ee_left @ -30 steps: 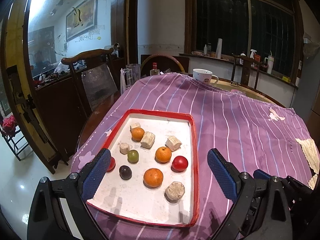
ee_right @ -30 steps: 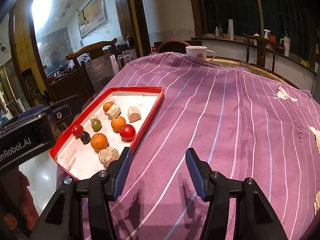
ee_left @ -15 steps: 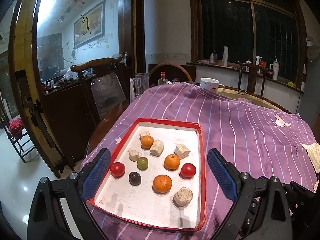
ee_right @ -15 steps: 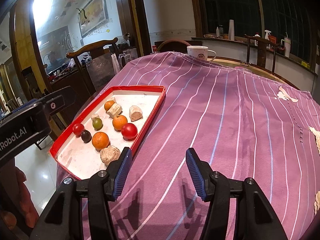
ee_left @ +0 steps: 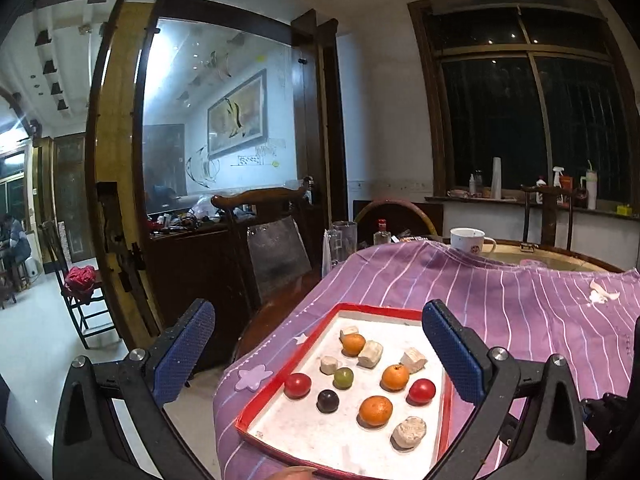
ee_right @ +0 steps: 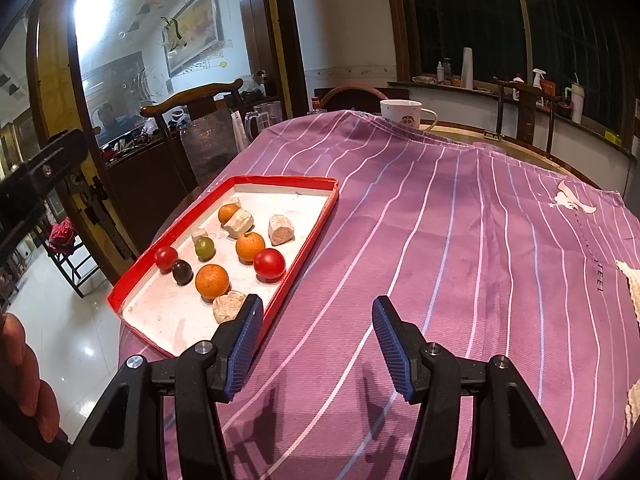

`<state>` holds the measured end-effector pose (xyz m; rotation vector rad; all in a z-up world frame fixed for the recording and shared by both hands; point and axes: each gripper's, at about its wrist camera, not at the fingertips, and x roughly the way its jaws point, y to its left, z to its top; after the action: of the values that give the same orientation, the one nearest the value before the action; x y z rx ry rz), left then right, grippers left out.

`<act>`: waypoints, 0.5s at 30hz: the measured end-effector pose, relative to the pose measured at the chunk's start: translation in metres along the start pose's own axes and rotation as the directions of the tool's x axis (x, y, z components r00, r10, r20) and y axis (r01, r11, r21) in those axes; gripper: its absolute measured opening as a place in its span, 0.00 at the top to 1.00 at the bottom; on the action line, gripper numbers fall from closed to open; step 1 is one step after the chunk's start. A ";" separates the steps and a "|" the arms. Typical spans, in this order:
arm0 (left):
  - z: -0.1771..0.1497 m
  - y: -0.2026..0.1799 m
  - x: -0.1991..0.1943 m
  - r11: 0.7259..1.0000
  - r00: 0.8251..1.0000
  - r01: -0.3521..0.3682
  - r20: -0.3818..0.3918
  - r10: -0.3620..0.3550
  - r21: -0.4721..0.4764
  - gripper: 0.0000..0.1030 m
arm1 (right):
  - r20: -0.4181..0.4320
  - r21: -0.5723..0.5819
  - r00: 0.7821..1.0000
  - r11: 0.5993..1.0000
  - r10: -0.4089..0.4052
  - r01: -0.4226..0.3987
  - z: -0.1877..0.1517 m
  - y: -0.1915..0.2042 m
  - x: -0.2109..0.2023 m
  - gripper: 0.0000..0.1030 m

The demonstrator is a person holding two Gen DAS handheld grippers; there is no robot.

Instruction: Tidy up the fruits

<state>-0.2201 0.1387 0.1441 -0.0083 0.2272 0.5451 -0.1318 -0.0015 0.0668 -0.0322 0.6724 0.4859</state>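
Fruits point(ee_left: 375, 411) sit sorted in the red tray point(ee_left: 262, 400), so my left gripper point(ee_left: 318, 354) is opening empty above them while my right gripper point(ee_right: 318, 344) waits parted, grasping nothing

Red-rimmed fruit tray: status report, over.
Left tool opening wide, nothing between the jaws; right tool open, empty over purple striped cloth. Red-rimmed white tray holds all fruit. Nothing in the way.

One red-rimmed tray point(ee_left: 402, 313) carries three oranges point(ee_left: 375, 411), two tomatoes point(ee_left: 421, 391), one green grape point(ee_left: 343, 377), one dark grape point(ee_left: 328, 401) and five pale chunks point(ee_left: 409, 432).
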 end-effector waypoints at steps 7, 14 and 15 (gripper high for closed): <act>-0.003 0.003 0.015 0.994 0.988 0.105 -0.109 -0.108 -0.031 0.00 | 0.006 -0.017 1.000 1.000 -0.002 0.002 0.002 0.006 -0.004 0.40; -0.011 0.000 0.027 0.989 0.973 0.142 -0.182 -0.145 -0.029 0.00 | -0.003 -0.030 1.000 1.000 0.001 -0.001 0.001 0.011 -0.002 0.40; -0.012 -0.001 0.030 0.989 0.970 0.145 -0.193 -0.149 -0.032 0.00 | -0.004 -0.031 1.000 1.000 0.000 0.000 0.000 0.012 -0.001 0.39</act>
<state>-0.1978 0.1526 0.1262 -0.0955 0.4095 0.3983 -0.1375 0.0085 0.0694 -0.0626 0.6692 0.4968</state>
